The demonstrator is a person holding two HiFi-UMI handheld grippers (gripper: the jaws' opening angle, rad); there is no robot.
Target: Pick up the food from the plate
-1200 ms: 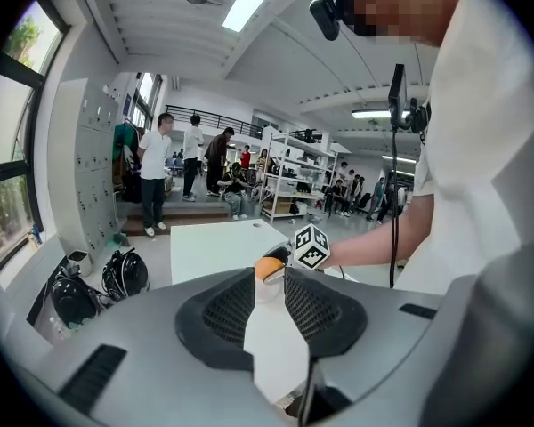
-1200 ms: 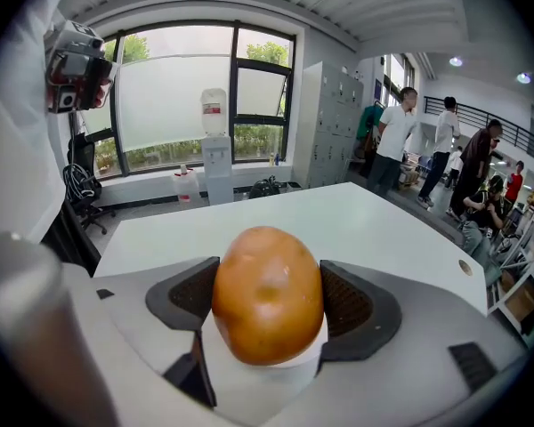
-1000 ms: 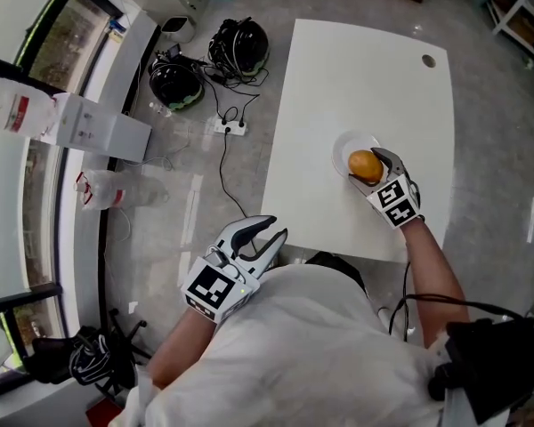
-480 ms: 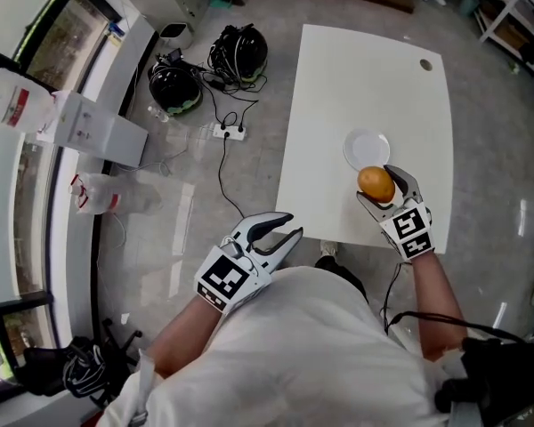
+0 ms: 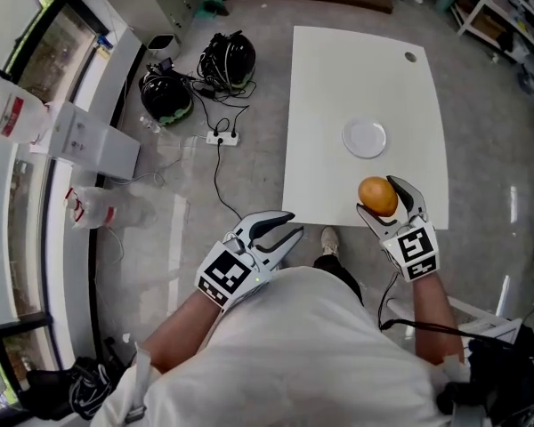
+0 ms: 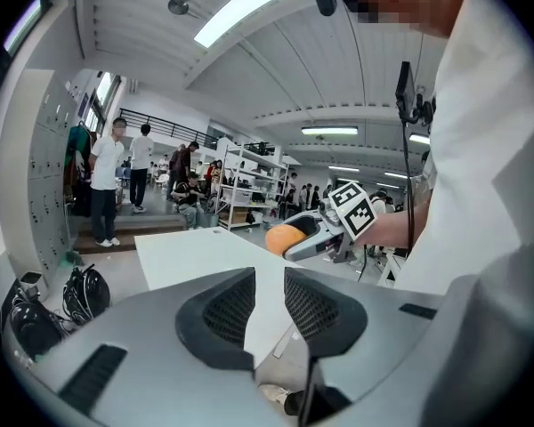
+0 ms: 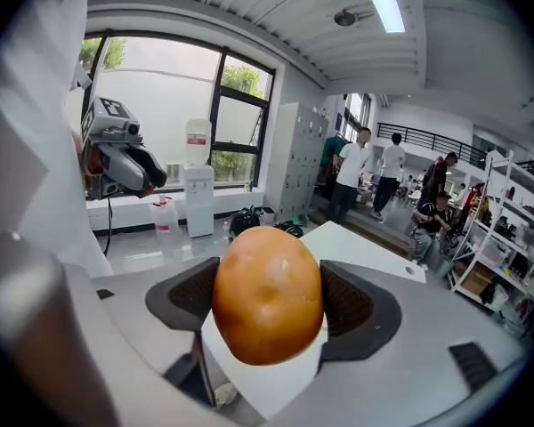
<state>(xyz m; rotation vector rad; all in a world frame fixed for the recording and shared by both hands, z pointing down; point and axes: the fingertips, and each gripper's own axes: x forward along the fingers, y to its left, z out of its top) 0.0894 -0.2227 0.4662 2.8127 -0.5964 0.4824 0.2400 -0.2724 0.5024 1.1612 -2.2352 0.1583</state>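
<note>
The food is a round orange-brown fruit [image 5: 378, 195], and my right gripper [image 5: 382, 199] is shut on it above the near edge of the white table [image 5: 338, 69]. In the right gripper view the fruit [image 7: 269, 296] fills the space between both pads. The small white plate [image 5: 365, 138] lies bare on the table, farther out than the fruit. My left gripper [image 5: 274, 229] hangs off the table's near-left corner, over the floor. Its jaws stand a narrow gap apart with nothing between them. The left gripper view shows the fruit [image 6: 283, 237] held to the right.
Two dark helmets [image 5: 166, 93] [image 5: 229, 55] and a power strip [image 5: 216, 137] with cables lie on the floor left of the table. White boxes [image 5: 89, 136] stand by the window at far left. Shelving [image 5: 507, 7] stands at the top right. People stand far back.
My right gripper has lifted the fruit off the plate and drawn it back to the table's near edge. The plate is bare now. The left gripper has barely moved.
</note>
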